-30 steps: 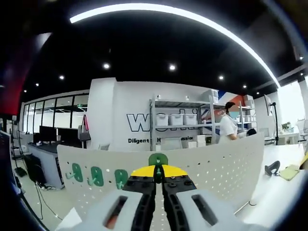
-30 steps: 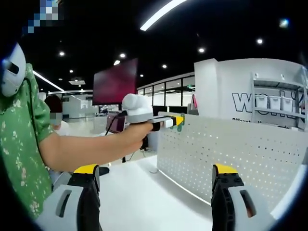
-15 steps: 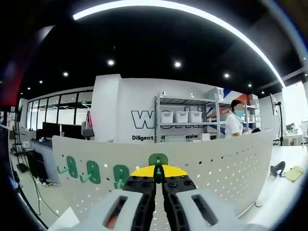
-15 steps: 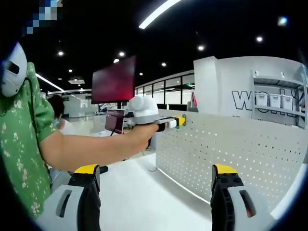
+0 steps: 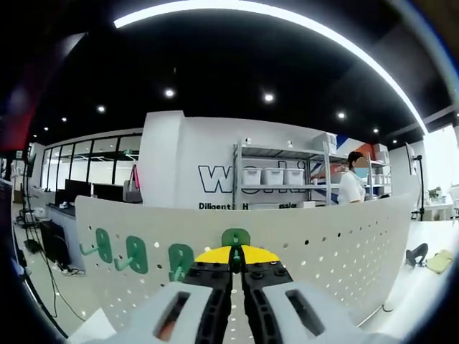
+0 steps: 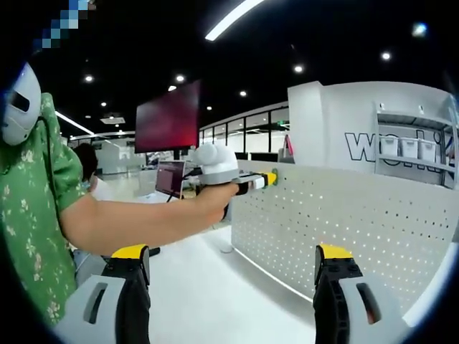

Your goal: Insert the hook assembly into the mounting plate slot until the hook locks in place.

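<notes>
Dark ceiling with spot lamps hangs over the left gripper view, where the left gripper (image 5: 235, 259) pinches a green hook (image 5: 235, 237) against the white perforated mounting plate (image 5: 337, 240), which now sits squarer than a second ago; three more green hooks (image 5: 134, 254) are mounted left of it. Across in the right gripper view, the right gripper (image 6: 233, 266) gapes empty, while the plate has drawn slightly nearer.

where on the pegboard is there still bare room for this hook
Bare holes stretch right of the left gripper and its held green hook, across the white pegboard to its right edge. Left of it is crowded: three green hooks already hang there.
</notes>
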### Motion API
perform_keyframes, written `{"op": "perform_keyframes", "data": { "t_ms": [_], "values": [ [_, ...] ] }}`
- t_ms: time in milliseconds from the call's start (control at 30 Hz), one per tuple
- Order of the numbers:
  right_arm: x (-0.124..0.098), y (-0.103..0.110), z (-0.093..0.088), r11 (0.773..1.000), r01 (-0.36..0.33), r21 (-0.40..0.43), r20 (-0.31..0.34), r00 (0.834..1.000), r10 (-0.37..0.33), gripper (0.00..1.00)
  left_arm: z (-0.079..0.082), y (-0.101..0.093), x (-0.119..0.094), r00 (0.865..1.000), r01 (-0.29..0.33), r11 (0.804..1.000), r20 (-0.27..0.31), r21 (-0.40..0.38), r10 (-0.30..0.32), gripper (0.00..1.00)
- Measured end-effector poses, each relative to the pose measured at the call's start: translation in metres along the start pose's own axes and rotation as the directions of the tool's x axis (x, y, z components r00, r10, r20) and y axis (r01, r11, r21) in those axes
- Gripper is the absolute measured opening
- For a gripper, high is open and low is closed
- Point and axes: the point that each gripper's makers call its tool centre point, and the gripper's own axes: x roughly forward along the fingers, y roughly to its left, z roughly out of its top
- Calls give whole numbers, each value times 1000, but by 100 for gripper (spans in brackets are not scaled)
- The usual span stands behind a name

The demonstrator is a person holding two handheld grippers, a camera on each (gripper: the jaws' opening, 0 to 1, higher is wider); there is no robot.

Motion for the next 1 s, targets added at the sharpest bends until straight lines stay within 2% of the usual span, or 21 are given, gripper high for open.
{"op": "perform_keyframes", "data": {
  "t_ms": [1000],
  "values": [
    [1, -2, 0, 1000, 0, -11, -6, 1000, 0, 97, -10, 0, 3, 1000, -3, 1000, 14, 17, 3, 3]
  ]
}}
